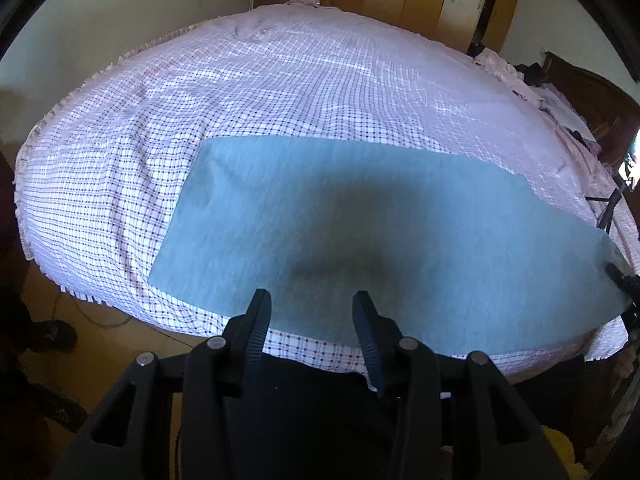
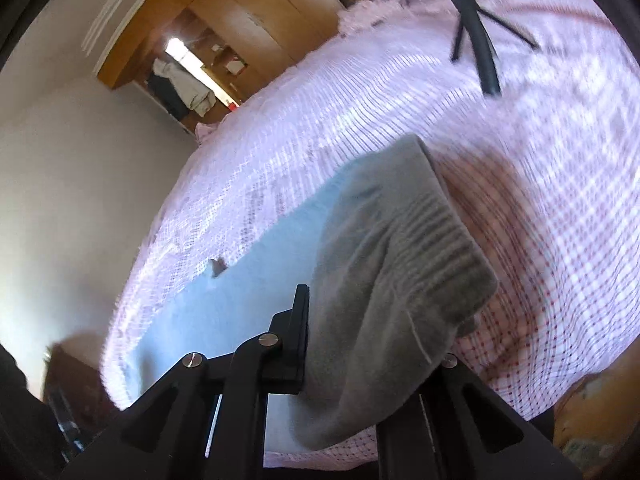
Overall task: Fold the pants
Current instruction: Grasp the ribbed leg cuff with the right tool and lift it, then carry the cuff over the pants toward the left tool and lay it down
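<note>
One big bed [image 1: 320, 92] with a pink checked sheet fills both views, and the grey pants [image 1: 360, 232] lie flat on it near my edge. They make a long strip that runs from left to right across the left view, so their long side goes sideways, not away from me. The far right end has the ribbed waistband [image 2: 436, 236], and that end is lifted off the sheet. My right hand-held gripper [image 2: 360, 344] is pinched tight on the cloth there, so the right hand is the one nearest that end. My left hand-held gripper [image 1: 310, 300] hangs just above the near edge of the pants, about the middle of the strip, with its jaws partly apart and nothing in them. I think the next move is to carry the lifted end over toward the left end.
</note>
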